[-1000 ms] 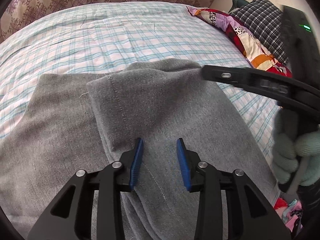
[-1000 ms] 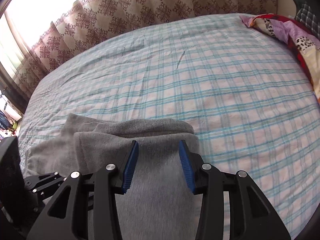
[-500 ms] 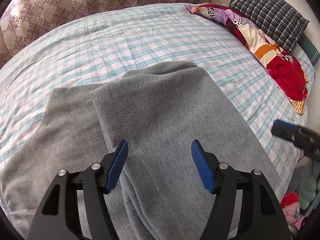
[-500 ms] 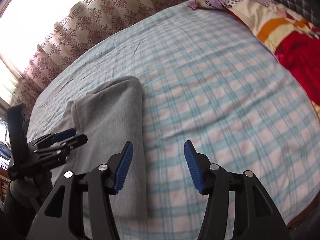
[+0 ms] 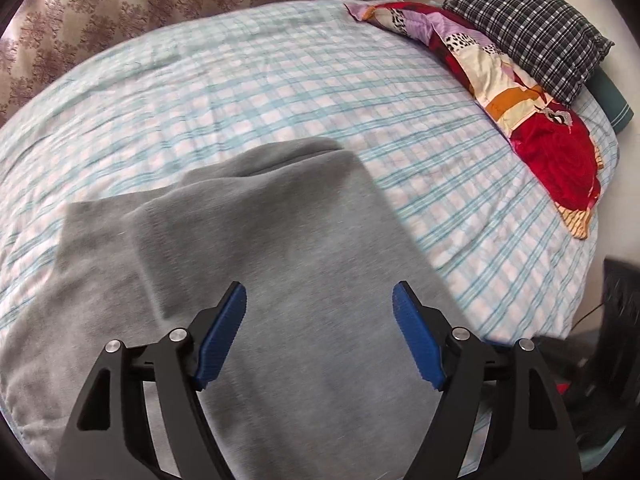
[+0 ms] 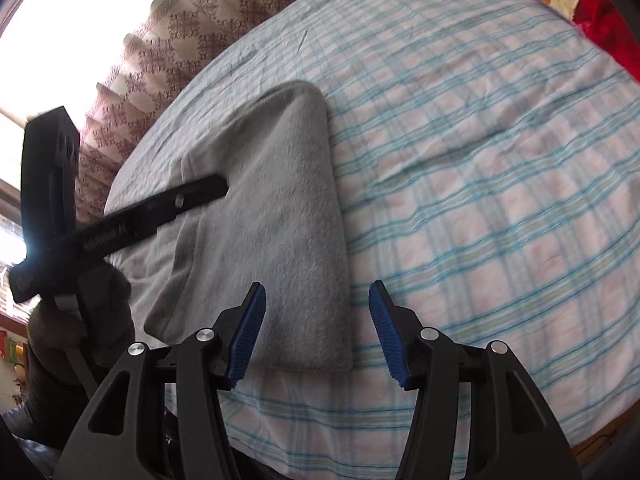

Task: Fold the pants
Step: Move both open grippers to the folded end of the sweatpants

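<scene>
From the left wrist, the left hand-held gripper (image 5: 318,320) hangs spread apart above the folded grey sweatpants (image 5: 288,248) lying on the plaid bed sheet (image 5: 248,80); from the right wrist, the right hand-held gripper (image 6: 316,320) gapes empty over their near corner, where the soft, limp fleece looks best pinched through all layers

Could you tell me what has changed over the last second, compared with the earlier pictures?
Both tongs have opened and drawn back from the grey pants: the left tongs spread wide above the fold, and the right tongs swung off to the pants' right edge, partly over the checked sheet. The pants stayed folded in place; the pillows did not move.
</scene>
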Demonstrator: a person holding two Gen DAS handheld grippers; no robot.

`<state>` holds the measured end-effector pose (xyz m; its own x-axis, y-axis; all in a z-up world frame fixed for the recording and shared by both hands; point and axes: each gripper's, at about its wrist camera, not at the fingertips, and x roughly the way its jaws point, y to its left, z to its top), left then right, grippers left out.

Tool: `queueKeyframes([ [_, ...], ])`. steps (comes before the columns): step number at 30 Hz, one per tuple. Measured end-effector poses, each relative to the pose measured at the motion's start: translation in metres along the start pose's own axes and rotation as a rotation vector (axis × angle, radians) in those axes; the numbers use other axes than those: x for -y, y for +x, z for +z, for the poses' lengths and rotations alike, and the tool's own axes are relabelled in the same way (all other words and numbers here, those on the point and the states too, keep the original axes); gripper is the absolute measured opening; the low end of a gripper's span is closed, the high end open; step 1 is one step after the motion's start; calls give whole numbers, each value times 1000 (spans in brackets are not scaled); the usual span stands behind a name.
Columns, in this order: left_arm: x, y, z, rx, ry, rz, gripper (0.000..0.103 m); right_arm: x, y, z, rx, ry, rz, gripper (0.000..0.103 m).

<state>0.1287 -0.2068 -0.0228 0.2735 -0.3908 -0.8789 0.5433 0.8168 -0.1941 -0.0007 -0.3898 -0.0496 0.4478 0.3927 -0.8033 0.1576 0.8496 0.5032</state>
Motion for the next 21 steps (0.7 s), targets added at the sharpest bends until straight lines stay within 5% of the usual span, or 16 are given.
queueKeyframes([
  [3,12,8,9,-25,1,-18,77,-9,2,-3,6,-38,-9,55],
  [12,42,40,24,-118,19,-36,78,-31,-3,-7,64,-154,-67,33],
  [21,52,64,34,-214,45,7,83,-62,-14,-14,152,-323,-136,31],
])
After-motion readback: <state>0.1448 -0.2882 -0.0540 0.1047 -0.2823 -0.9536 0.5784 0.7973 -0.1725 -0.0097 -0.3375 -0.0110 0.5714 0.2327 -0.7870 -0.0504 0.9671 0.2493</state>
